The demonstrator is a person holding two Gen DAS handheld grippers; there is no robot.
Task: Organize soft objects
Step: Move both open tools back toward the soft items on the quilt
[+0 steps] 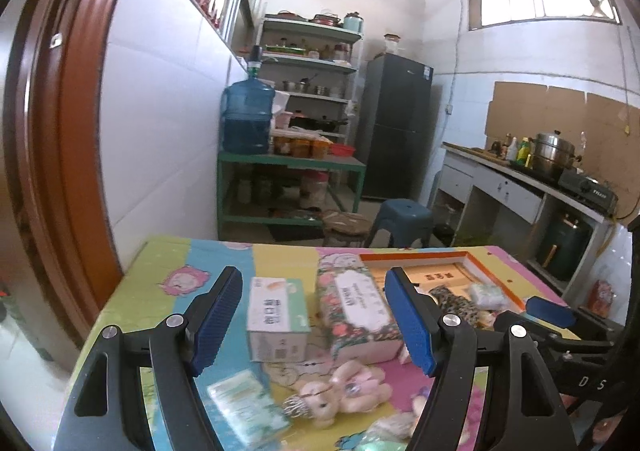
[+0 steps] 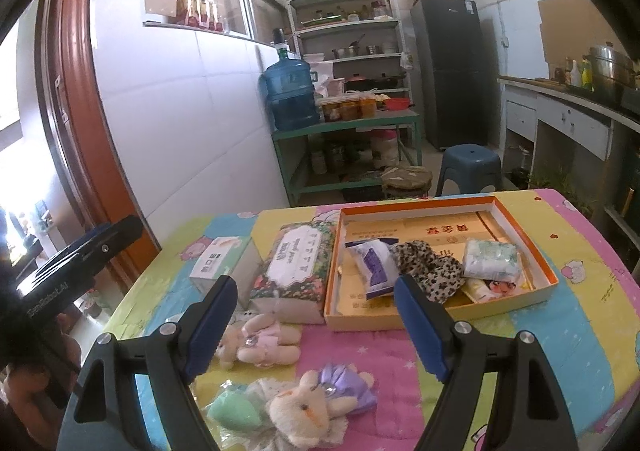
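Overhead, both tongs hung wide open and empty: the left tongs (image 1: pixel 314 321) and the right tongs (image 2: pixel 314 325). On the patterned surface (image 2: pixel 560 351), the orange tray (image 2: pixel 550 275) held a leopard-print cloth (image 2: pixel 434 269) and packets, while a pink plush bunny (image 2: pixel 260 339) and a purple-dressed bunny (image 2: pixel 312 407) lay in front of it.
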